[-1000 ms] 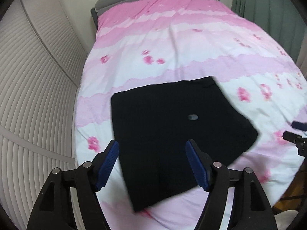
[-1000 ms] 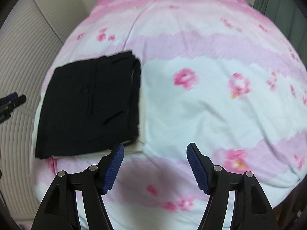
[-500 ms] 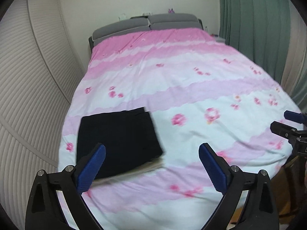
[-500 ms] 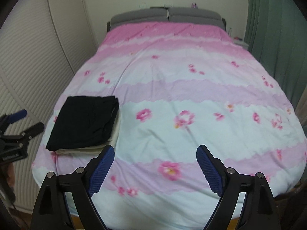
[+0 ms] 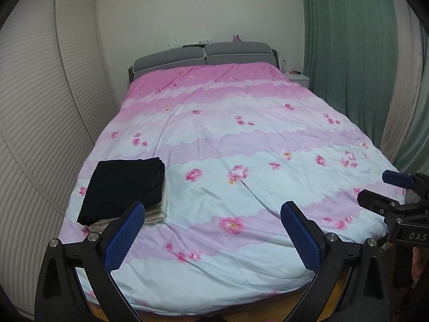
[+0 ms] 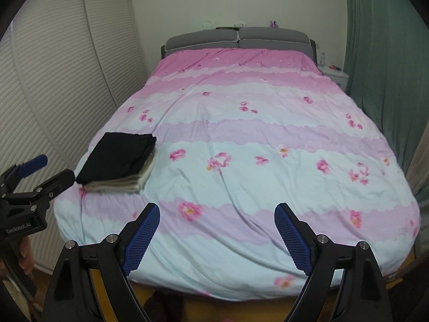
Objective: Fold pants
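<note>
The folded black pants (image 5: pixel 124 187) lie on a folded cream garment (image 5: pixel 155 213) at the near left corner of the bed; the stack also shows in the right wrist view, black pants (image 6: pixel 118 158) over cream garment (image 6: pixel 128 183). My left gripper (image 5: pixel 213 230) is open and empty, held back from the foot of the bed, and shows at the left edge of the right wrist view (image 6: pixel 44 169). My right gripper (image 6: pixel 217 234) is open and empty, also off the bed's foot, and shows at the right edge of the left wrist view (image 5: pixel 383 187).
The bed has a pink and white flowered cover (image 5: pixel 241 147) and a grey headboard (image 5: pixel 203 53). A white slatted wardrobe (image 5: pixel 40 107) runs along the left. Green curtains (image 5: pixel 348 53) hang at the right, with a white nightstand (image 5: pixel 297 76) beside the headboard.
Both grippers have pulled back and up from the folded pants to beyond the foot of the bed. The whole bed is now in view. The pants stay on the stack.
</note>
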Action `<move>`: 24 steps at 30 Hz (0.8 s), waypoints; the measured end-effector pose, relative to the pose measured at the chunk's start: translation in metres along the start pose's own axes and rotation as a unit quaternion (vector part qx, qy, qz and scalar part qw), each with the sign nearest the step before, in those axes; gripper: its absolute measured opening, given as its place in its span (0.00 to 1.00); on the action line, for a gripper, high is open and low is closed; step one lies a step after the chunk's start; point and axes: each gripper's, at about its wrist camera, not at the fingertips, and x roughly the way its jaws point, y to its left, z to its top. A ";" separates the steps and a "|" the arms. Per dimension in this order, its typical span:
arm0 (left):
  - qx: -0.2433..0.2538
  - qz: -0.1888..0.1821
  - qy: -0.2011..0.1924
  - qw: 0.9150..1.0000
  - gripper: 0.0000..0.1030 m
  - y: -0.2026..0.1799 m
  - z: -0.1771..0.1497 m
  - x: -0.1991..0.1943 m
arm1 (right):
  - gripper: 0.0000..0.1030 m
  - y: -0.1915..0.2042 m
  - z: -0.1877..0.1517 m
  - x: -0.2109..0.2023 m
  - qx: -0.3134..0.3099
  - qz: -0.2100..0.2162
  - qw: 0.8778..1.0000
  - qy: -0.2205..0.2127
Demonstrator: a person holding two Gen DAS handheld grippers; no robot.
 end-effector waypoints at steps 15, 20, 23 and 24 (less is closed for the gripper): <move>0.008 -0.010 -0.018 1.000 1.00 -0.058 -0.007 -0.052 | 0.85 -0.044 -0.031 -0.074 0.001 -0.002 0.999 -0.044; 0.005 -0.022 -0.018 1.000 1.00 -0.064 -0.007 -0.057 | 0.85 -0.048 -0.033 -0.084 0.001 -0.003 0.999 -0.049; 0.011 -0.022 -0.022 0.999 1.00 -0.067 -0.007 -0.058 | 0.85 -0.049 -0.033 -0.088 0.001 -0.003 0.999 -0.053; 0.011 -0.024 -0.023 0.999 1.00 -0.067 -0.007 -0.058 | 0.85 -0.049 -0.033 -0.089 0.002 -0.003 0.998 -0.056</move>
